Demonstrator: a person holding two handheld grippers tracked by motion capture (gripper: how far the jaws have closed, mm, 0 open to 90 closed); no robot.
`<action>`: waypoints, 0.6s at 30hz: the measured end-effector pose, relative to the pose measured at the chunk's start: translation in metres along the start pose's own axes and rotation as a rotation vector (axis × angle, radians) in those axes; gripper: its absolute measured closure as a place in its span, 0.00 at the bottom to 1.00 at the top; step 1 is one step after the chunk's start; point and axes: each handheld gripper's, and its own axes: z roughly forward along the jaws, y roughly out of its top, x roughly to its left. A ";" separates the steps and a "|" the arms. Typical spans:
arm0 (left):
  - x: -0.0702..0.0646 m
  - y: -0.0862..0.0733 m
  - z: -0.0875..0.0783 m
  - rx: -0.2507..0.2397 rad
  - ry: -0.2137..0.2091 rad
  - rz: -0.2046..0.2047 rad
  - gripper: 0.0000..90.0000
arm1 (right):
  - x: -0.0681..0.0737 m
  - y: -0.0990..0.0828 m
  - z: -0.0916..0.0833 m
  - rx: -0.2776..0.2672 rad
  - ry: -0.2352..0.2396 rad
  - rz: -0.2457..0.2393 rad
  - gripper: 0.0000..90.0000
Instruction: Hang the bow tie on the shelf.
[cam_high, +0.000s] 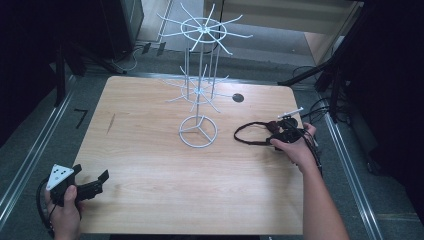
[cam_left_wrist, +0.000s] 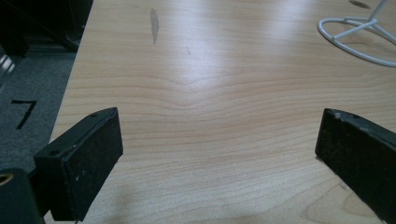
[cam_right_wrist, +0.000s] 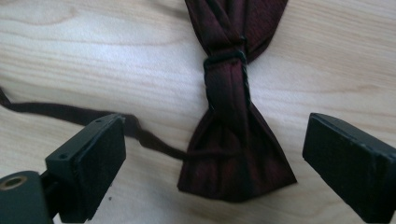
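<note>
The dark red bow tie (cam_right_wrist: 233, 121) lies flat on the counter (cam_high: 150, 165), to the right of the white wire display stand (cam_high: 198, 131) and near the counter's right edge. The right gripper (cam_right_wrist: 215, 163) hangs directly over it, released: its jaws stand wide apart, one on each side of the nearer wing, with no pad touching the cloth. In the right gripper view the tie's long axis runs straight away from the gripper, near wing, knot, then far wing, so the jaws straddle the width of a wing rather than the narrow knot, which sits just beyond them. The thin neck strap (cam_high: 250, 134) loops off the tie toward the stand's ring base.

The right hand (cam_high: 295, 147) is plainly the nearer one. The left gripper (cam_left_wrist: 219, 154) rests far from the stand at the counter's front left corner, also released, with bare wood between its jaws.

In the high view the right hand and gripper cover most of the tie, so its outline there is hard to make out. The far wing is cut off at the top of the right gripper view, and the strap's clasp cannot be found.
</note>
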 end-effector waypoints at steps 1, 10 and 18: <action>0.000 0.000 0.000 0.002 -0.001 0.000 0.02 | 0.001 0.001 0.001 -0.005 0.007 0.003 0.07; 0.000 0.000 0.000 0.003 -0.006 0.001 0.02 | 0.013 -0.001 0.013 0.012 0.023 -0.090 0.06; 0.000 0.000 0.001 0.006 -0.006 0.002 0.02 | 0.009 0.000 0.005 -0.037 0.033 -0.033 0.51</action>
